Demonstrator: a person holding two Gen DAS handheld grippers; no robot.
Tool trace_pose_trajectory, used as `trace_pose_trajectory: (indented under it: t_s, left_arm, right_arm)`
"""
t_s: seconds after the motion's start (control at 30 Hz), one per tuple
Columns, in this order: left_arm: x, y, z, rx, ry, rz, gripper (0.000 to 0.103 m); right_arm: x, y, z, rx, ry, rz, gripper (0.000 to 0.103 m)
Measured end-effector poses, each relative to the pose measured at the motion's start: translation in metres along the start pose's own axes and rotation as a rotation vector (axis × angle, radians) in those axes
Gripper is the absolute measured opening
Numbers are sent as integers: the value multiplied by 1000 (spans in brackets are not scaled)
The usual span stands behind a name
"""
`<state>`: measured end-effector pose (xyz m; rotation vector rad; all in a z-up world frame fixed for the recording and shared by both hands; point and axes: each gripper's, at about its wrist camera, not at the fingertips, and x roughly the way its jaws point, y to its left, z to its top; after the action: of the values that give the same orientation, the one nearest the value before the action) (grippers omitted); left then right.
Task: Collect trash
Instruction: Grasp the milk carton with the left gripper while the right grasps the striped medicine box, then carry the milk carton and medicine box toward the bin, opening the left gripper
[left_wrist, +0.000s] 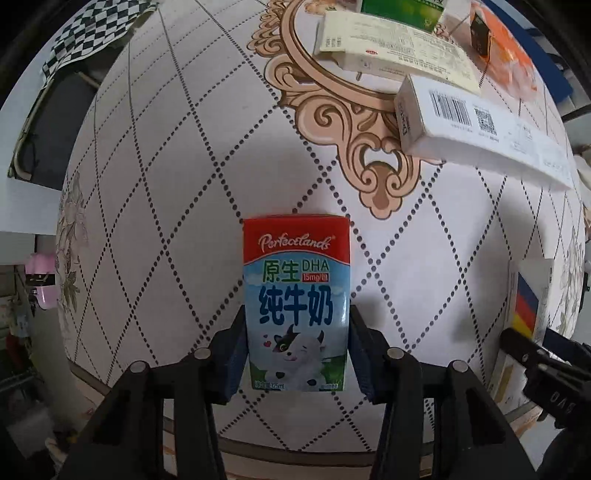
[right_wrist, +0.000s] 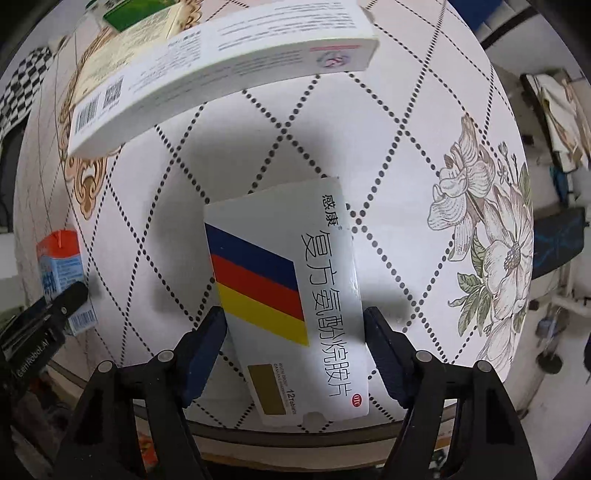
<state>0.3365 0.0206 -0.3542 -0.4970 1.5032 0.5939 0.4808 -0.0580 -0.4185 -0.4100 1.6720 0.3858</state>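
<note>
While both grippers point straight down at the table (left_wrist: 184, 155), each has its own piece of trash between its fingers

Left gripper (left_wrist: 295, 354): milk carton (left_wrist: 295, 306) stands in the gap, long axis running away from the camera along the fingers, red top farthest out. Both pads look flush on the carton's side faces, so I read it as pinched on the carton. It sits near the table's front edge, well apart from the box pile at upper right

Right gripper (right_wrist: 295, 350): spread, with the flat medicine box (right_wrist: 291, 306) (blue/red/yellow stripes) lying on the table between the fingers. Box's long axis is skewed a bit off the finger line, leaning left at the far end. Left pad (right_wrist: 207, 350) is just beside or touching the box edge; right pad (right_wrist: 384, 354) shows a sliver of gap. Near end hangs at or past the table's edge, can't tell how far

Key relation: each item lies directly under its own hand, carton left, box right, neither needs a cross-reach. Judgement: right needs to close squarely across the box's short width; the skew could twist it

Long white box (right_wrist: 221, 74) still lies farther back
</note>
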Motion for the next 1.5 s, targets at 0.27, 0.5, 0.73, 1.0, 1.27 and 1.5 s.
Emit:
trace_pose_trajectory:
  t_s: [0.27,0.5,0.73,1.0,1.27,1.5]
  left_arm:
    - [1,5,14,-7,-18,-8,46]
    - [-17,11,13,6,-52,4,45]
    - [-68,5,-25,48,-159,14,45]
    - [-136,37,-105,158,-343,-39,45]
    - [-165,75,-190,226,-417,-113,45]
    - [-128,99,-247,195,-323,-170,45]
  right_arm:
    - [4,55,-4,-48,12,-64,82]
    - [4,30,-23,-39,-47,-67,75]
    - [-25,36,-67,17,-130,-37,75]
    - [-97,75,-169,75,-375,-8,75]
    - [-147,116,-290,137,-492,46,75]
    - [-112,136,-363,116,-407,89,75]
